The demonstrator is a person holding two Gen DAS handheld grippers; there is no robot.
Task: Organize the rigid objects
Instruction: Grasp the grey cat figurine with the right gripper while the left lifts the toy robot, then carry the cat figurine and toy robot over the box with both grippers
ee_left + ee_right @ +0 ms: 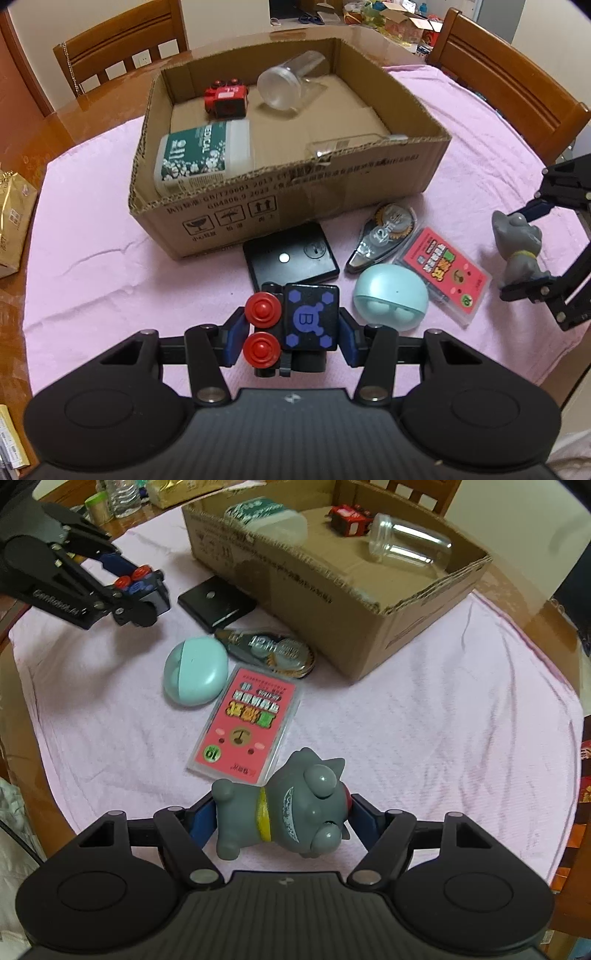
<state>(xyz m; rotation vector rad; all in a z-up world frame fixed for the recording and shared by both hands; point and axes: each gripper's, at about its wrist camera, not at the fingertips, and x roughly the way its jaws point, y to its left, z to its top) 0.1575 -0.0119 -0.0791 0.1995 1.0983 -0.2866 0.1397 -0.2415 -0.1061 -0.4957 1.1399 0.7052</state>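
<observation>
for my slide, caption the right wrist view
Right hand-held gripper clamps grey cat figure near cardboard box.

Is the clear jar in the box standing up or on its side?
On its side. The clear jar lies tipped on the floor of the cardboard box, beside the red toy, and looks empty.
</observation>
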